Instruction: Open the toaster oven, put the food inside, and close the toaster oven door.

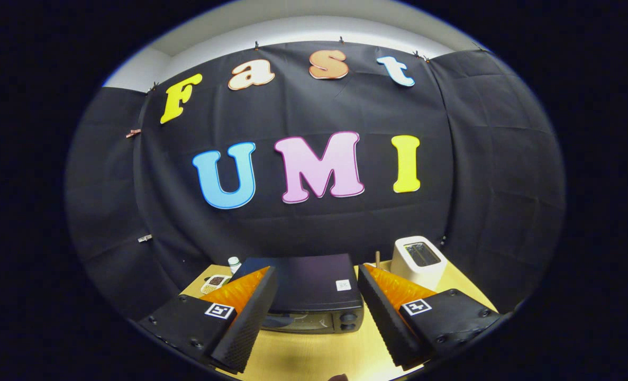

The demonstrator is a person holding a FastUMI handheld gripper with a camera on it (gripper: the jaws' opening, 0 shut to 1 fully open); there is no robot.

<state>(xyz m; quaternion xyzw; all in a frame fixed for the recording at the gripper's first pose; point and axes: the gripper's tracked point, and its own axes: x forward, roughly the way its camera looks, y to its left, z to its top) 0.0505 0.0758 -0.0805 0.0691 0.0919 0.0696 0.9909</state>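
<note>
While your gripper (314,317) hangs spread and holding nothing, the toaster oven (306,296) sits on the bench (319,354) just ahead, between its fingers, door apparently closed. That fits either a start or a finish; I can't make out any food.

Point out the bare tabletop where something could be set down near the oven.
Bare wooden tabletop lies in front of the black toaster oven, between the open gripper fingers. Crowded: white pop-up toaster right of the oven; small white bottle and food tray left.
</note>
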